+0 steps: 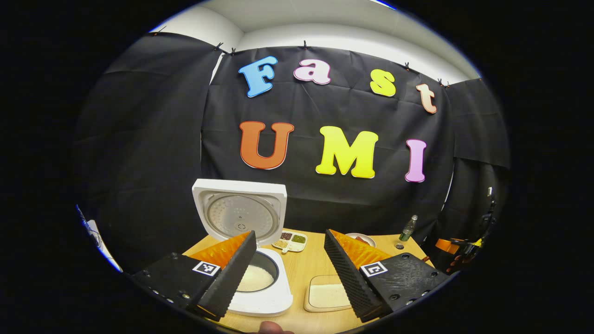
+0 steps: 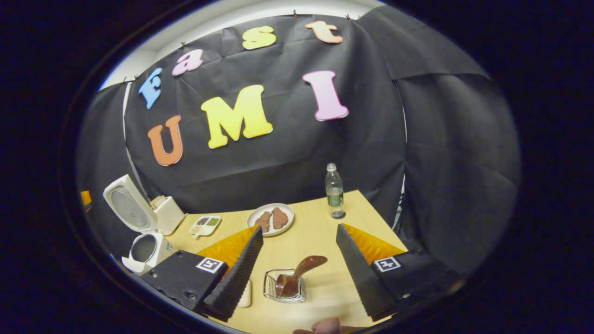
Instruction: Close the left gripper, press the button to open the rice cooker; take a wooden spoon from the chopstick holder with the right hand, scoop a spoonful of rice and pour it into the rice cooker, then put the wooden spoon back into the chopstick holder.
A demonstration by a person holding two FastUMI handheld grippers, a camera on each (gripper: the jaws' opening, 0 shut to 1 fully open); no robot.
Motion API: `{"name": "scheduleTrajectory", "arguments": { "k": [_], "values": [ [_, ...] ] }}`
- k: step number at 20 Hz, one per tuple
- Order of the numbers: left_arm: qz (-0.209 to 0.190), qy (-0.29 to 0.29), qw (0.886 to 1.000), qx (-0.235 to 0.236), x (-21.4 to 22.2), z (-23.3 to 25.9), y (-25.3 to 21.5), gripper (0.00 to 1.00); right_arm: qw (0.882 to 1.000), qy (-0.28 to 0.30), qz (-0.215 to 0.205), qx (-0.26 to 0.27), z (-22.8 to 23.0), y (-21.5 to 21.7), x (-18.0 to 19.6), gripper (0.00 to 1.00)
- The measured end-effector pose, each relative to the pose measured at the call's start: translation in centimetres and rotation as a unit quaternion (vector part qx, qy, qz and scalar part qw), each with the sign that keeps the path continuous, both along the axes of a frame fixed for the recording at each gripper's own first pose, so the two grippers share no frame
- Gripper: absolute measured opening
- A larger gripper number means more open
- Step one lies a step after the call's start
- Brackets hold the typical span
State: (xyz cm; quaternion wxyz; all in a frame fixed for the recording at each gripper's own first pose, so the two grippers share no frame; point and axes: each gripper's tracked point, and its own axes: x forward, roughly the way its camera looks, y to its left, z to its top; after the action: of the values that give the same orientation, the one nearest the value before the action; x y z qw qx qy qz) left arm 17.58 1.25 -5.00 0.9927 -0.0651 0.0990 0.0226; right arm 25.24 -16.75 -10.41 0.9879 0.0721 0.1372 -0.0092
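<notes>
Right gripper (image 2: 297,273): jaws wide, empty, above spoon (image 2: 297,278) standing in holder (image 2: 284,287). Left gripper (image 1: 290,273): jaws wide, empty. Cooker (image 1: 260,283): lid (image 1: 239,214) up, rice inside. Judgement: task at or near completion.

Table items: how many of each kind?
White rice cooker, lid open: 1
Flat tray of rice: 1
Divided white dish of grains: 1
Round white plate: 1
Clear plastic bottle: 1
Wire chopstick holder: 1
Brown wooden spoon: 1
Total: 7
</notes>
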Motion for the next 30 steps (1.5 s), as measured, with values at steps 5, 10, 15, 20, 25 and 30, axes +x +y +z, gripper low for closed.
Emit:
{"name": "scheduleTrajectory", "arguments": {
  "k": [5, 10, 15, 20, 25, 30],
  "values": [
    [0.018, -0.022, 0.999, 0.023, 2.3, 2.0, 4.2, 0.95, 0.997, -0.054, 0.036, -0.052, 5.6, 5.8, -3.7, 1.0],
    [0.004, -0.052, 0.998, 0.028, 5.6, 5.3, 6.8, 0.94, 0.998, -0.054, 0.035, -0.004, 7.0, 8.6, -6.6, 1.0],
    [0.0, -0.047, 0.998, 0.032, 9.9, 6.2, 9.2, 0.94, 0.998, -0.058, -0.017, 0.0, 7.6, 7.4, -9.1, 0.99],
    [0.001, -0.029, 0.999, 0.038, 14.7, 4.7, 11.8, 0.94, 0.996, -0.047, -0.07, 0.004, 6.6, 6.0, -12.7, 1.0],
    [0.017, 0.002, 0.999, 0.035, 18.1, 2.8, 13.8, 0.94, 0.992, -0.04, -0.123, 0.011, 6.0, 4.4, -15.4, 1.0],
    [0.025, 0.054, 0.998, 0.036, 19.6, -0.2, 14.5, 0.94, 0.99, -0.041, -0.138, 0.005, 6.1, 4.1, -15.9, 1.0]
  ]
}}
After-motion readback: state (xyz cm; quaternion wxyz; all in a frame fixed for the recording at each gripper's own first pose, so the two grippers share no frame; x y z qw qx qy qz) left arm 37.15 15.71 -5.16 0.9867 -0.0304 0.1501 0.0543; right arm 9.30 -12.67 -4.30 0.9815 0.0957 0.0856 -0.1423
